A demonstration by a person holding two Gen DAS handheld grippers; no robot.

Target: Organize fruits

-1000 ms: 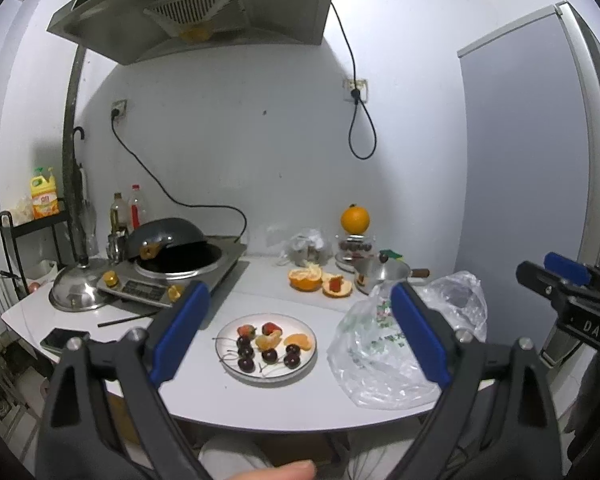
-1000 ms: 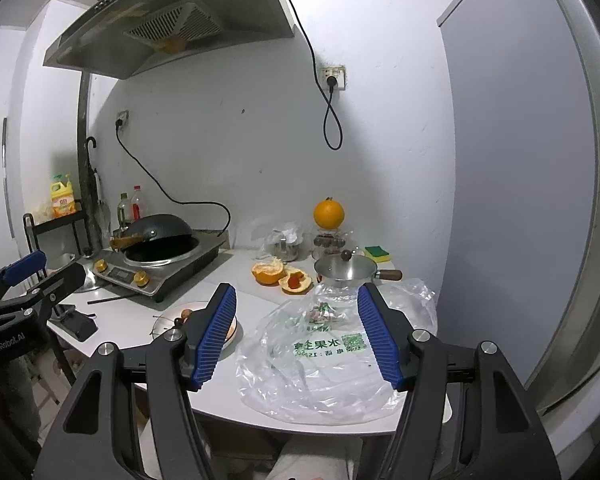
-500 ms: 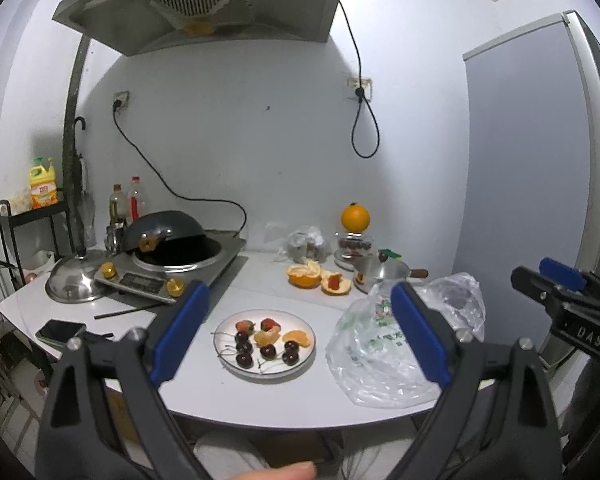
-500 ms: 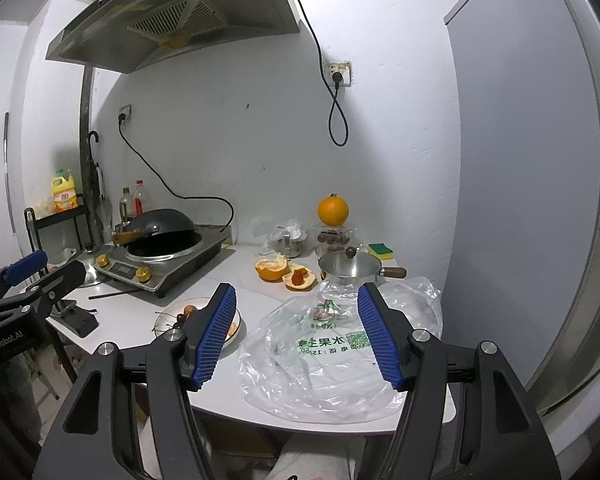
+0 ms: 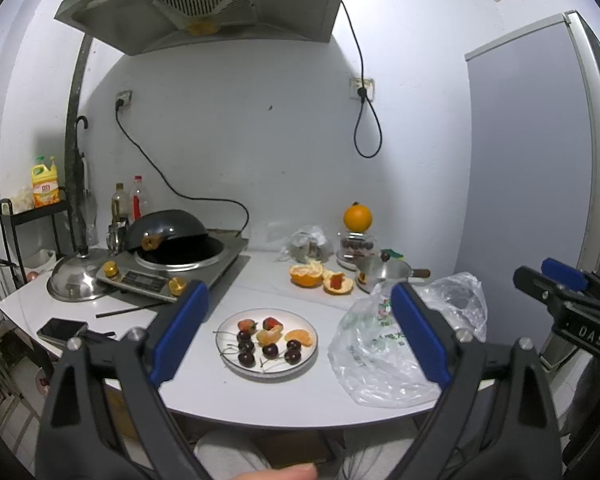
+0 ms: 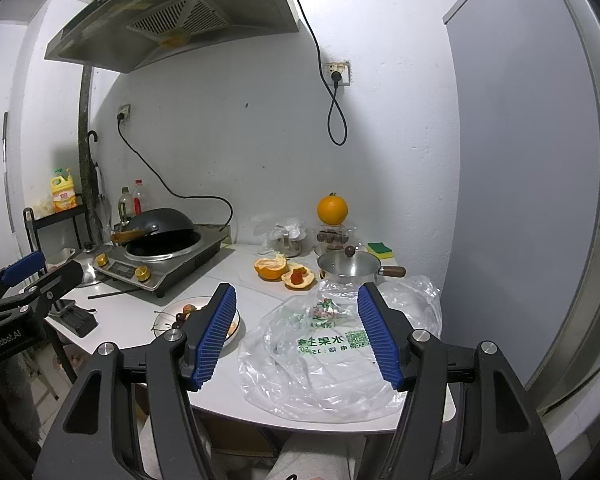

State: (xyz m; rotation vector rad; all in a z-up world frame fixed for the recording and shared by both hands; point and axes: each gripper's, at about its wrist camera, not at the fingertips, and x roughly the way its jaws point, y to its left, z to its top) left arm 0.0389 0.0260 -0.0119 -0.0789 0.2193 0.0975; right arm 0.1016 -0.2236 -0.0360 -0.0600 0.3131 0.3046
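Note:
A white plate [image 5: 276, 372] near the table's front edge holds strawberries [image 5: 272, 323], dark cherries [image 5: 246, 357] and orange segments [image 5: 299, 336]. My left gripper [image 5: 298, 292] hangs open in front of it, short of the table, with nothing between its blue pads. To the right lies a crumpled clear plastic bag [image 6: 324, 360]. My right gripper [image 6: 296, 292] is open before the bag and holds nothing. Its left finger hides part of the plate [image 6: 168, 316]. Further back are an opened orange [image 5: 307, 274], a peel holding a strawberry [image 5: 337, 283] and a whole orange [image 5: 357, 218] on a jar.
An induction cooker with a tilted wok [image 5: 172, 240] fills the back left, with a pot lid [image 5: 76, 284] and a phone [image 5: 62, 328] beside it. A small pot with a wooden handle [image 5: 384, 270] stands behind the bag. A fridge [image 5: 540, 160] borders the table's right side.

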